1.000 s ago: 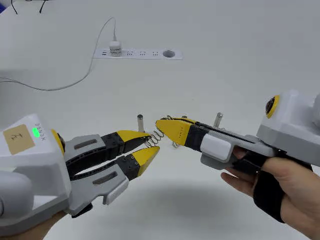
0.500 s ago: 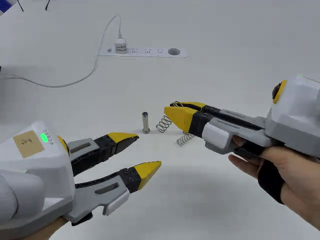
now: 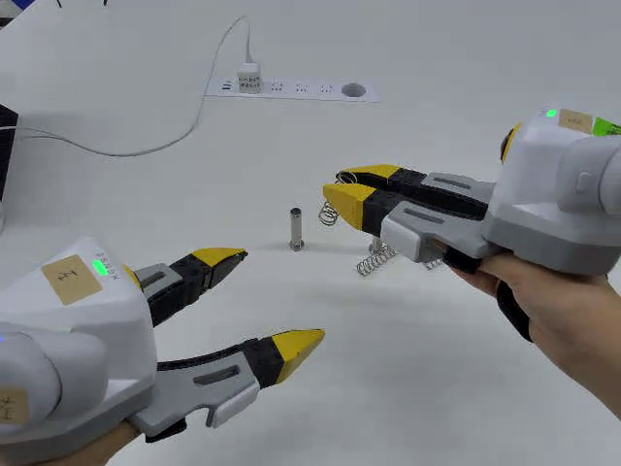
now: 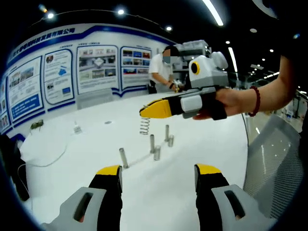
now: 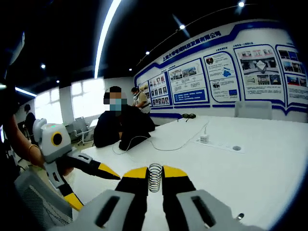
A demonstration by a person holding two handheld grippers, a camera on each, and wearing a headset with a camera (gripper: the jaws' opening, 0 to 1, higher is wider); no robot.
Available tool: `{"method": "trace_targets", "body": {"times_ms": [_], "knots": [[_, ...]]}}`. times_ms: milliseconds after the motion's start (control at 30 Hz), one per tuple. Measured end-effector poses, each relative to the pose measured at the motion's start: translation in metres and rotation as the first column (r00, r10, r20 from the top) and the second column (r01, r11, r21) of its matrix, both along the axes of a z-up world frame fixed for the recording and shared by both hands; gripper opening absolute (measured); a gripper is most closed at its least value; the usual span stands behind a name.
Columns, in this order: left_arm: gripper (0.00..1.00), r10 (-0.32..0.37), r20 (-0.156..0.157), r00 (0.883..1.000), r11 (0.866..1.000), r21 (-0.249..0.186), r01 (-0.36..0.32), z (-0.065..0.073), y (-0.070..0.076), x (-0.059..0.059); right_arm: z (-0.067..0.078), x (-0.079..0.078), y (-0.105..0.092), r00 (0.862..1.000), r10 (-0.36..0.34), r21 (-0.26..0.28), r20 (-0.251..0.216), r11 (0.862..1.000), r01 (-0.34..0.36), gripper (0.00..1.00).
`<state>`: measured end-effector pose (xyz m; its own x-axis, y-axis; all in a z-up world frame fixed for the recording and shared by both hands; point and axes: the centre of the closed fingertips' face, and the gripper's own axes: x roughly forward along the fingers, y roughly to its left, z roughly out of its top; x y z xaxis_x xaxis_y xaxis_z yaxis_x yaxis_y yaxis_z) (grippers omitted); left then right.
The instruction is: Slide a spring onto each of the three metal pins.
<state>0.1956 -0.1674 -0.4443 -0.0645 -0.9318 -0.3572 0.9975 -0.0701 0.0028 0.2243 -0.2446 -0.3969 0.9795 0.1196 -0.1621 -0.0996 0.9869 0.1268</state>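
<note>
My right gripper [image 3: 337,197] is shut on a small steel spring [image 3: 328,214], which hangs from its yellow tips above the white table. The right gripper view has this spring [image 5: 154,177] upright between the closed jaws. A bare metal pin [image 3: 296,229] stands just left of and below the held spring. A second spring [image 3: 375,259] lies on the table under the right gripper, beside a partly hidden pin [image 3: 376,244]. My left gripper [image 3: 260,299] is open and holds nothing at the lower left. In the left gripper view, pins [image 4: 123,157] stand ahead of my open jaws.
A white power strip [image 3: 291,89] with a plug and a cable [image 3: 146,148] lies at the far side of the table. A person [image 5: 120,126] sits at the table behind, and another stands further off. Bare white tabletop [image 3: 408,379] spreads in front.
My left gripper has drawn back from the spring toward the lower left and opened wider. The right gripper has kept hold of the spring and lifted a little rightward.
</note>
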Motion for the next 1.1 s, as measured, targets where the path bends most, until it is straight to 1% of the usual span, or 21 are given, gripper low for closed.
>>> {"method": "trace_targets", "body": {"times_ms": [100, 200, 300, 400, 467, 633, 733, 833, 900, 1100], "knots": [[0.67, 0.009, -0.004, 1.000, 1.000, 0.006, -0.009, -0.003, 0.001, 0.001, -0.004, 0.006, -0.002, 1.000, -0.002, -0.025, -0.007, 1.000, 0.002, 0.11], [0.71, 0.016, -0.006, 1.000, 1.000, 0.011, -0.015, -0.005, 0.001, 0.003, -0.009, 0.011, -0.005, 1.000, -0.005, -0.025, -0.015, 1.000, 0.005, 0.11], [0.74, 0.023, -0.007, 1.000, 1.000, 0.017, -0.023, -0.008, 0.001, 0.004, -0.014, 0.016, -0.007, 1.000, -0.009, -0.038, -0.020, 0.999, 0.008, 0.11], [0.77, 0.033, -0.014, 0.999, 0.999, 0.021, -0.033, -0.011, 0.002, 0.006, -0.020, 0.023, -0.010, 0.999, -0.015, -0.057, -0.035, 0.998, 0.013, 0.11], [0.78, 0.036, -0.018, 0.999, 0.999, 0.025, -0.036, -0.013, 0.002, 0.007, -0.023, 0.026, -0.011, 0.999, -0.018, -0.058, -0.036, 0.998, 0.016, 0.12], [0.82, 0.038, -0.017, 0.999, 0.999, 0.037, -0.037, -0.018, 0.002, 0.008, -0.029, 0.036, -0.014, 0.999, -0.023, -0.081, -0.040, 0.997, 0.019, 0.12], [0.84, 0.040, -0.022, 0.999, 0.998, 0.041, -0.039, -0.020, 0.002, 0.008, -0.034, 0.042, -0.015, 0.998, -0.024, -0.093, -0.050, 0.995, 0.019, 0.12], [0.88, 0.042, -0.024, 0.999, 0.998, 0.044, -0.041, -0.021, 0.002, 0.008, -0.038, 0.046, -0.017, 0.998, -0.023, -0.096, -0.056, 0.995, 0.018, 0.12], [0.90, 0.043, -0.031, 0.999, 0.998, 0.044, -0.042, -0.022, 0.002, 0.008, -0.041, 0.048, -0.018, 0.998, -0.024, -0.102, -0.060, 0.995, 0.018, 0.12], [0.94, 0.050, -0.040, 0.998, 0.998, 0.045, -0.048, -0.023, 0.001, 0.009, -0.045, 0.052, -0.018, 0.997, -0.023, -0.104, -0.067, 0.994, 0.015, 0.12]]}}
